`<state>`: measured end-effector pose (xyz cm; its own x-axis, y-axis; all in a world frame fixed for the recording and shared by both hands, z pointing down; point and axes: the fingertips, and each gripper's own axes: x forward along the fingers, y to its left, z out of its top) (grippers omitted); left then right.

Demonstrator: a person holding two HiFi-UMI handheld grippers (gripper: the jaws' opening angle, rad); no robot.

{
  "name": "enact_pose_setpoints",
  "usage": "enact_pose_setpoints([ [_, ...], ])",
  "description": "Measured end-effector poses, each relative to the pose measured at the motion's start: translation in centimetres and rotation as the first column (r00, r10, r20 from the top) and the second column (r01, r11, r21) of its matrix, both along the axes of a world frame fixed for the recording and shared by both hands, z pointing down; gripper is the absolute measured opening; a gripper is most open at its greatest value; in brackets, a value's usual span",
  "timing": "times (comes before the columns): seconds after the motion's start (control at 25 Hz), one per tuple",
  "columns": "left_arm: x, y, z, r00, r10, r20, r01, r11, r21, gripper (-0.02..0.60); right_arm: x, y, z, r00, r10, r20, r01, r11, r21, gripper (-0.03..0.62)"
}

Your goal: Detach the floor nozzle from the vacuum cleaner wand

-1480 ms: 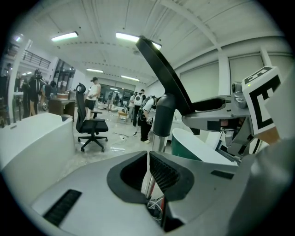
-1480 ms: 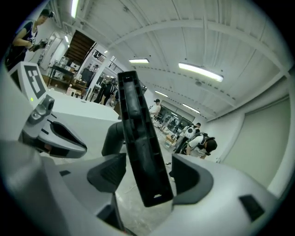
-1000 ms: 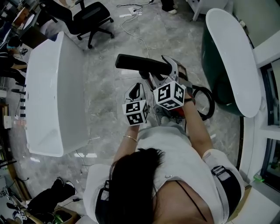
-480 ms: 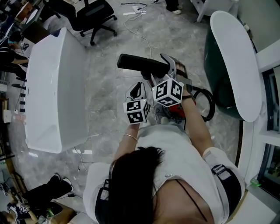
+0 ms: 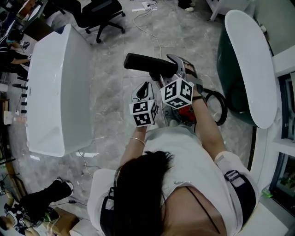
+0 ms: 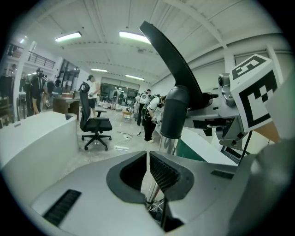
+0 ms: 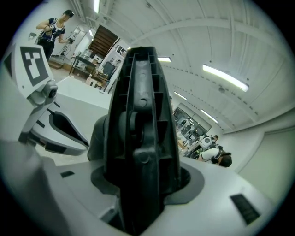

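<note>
The vacuum cleaner is turned upside down, its black floor nozzle (image 5: pixel 144 62) lying crosswise on top. In the right gripper view the nozzle (image 7: pixel 140 115) fills the space between the jaws. My right gripper (image 5: pixel 172 70) is closing round it, and the pads look to be against its sides. My left gripper (image 5: pixel 144 88) is just left of it, shut, with nothing between its pads (image 6: pixel 148 156). In the left gripper view the chrome wand (image 6: pixel 167 144) rises right behind the tips into the nozzle's dark grey neck (image 6: pixel 175 113). The red vacuum body (image 5: pixel 186 114) is mostly hidden under my right arm.
A long white counter (image 5: pixel 55 92) stands to the left and a white oval table (image 5: pixel 251 60) to the right. A black hose loop (image 5: pixel 220 108) lies by the vacuum. An office chair (image 5: pixel 99 11) and floor cables (image 5: pixel 152 34) are farther off. My own torso fills the bottom.
The right gripper has shifted slightly closer in on the nozzle's end. The left gripper and the nozzle stay where they were.
</note>
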<state>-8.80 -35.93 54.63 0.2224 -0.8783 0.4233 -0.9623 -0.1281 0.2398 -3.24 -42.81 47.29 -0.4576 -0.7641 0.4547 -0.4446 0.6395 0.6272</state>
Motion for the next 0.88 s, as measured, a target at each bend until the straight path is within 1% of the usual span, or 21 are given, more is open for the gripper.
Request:
enact_pose_setpoints([
  [0.12,-0.1,0.1,0.1,1.0,-0.003,-0.001,0.003,1.0,0.001,0.006,-0.2,0.2,0.2,0.999,-0.02,-0.03,0.021,0.999,0.026,0.201],
  [0.2,-0.2,0.1,0.2,1.0,-0.004,0.0,0.004,1.0,-0.001,0.005,-0.3,0.2,0.4,0.999,-0.035,-0.041,0.036,0.999,0.022,0.186],
  [0.36,0.0,-0.1,0.1,1.0,0.002,-0.001,-0.002,1.0,-0.005,0.006,-0.6,-0.1,0.4,0.998,-0.048,-0.043,0.048,0.999,0.006,0.183],
  [0.6,1.1,-0.4,0.5,0.998,0.057,0.002,-0.057,0.998,-0.019,0.013,-0.6,-0.1,0.4,0.998,-0.046,-0.038,0.047,0.999,0.009,0.183],
  [0.64,1.3,-0.4,0.6,0.998,0.069,0.005,-0.069,0.997,-0.019,0.031,-0.6,-0.1,0.4,0.998,-0.045,-0.039,0.046,0.999,0.009,0.183],
  [0.72,1.7,-0.5,0.7,0.996,0.087,0.007,-0.087,0.996,-0.019,0.105,-0.5,-0.1,0.4,0.998,-0.043,-0.039,0.044,0.999,0.009,0.183],
  [0.88,1.6,-0.8,0.8,0.996,0.085,-0.002,-0.085,0.996,-0.009,0.127,-0.5,-0.3,0.4,0.999,-0.039,-0.038,0.039,0.999,0.003,0.182],
])
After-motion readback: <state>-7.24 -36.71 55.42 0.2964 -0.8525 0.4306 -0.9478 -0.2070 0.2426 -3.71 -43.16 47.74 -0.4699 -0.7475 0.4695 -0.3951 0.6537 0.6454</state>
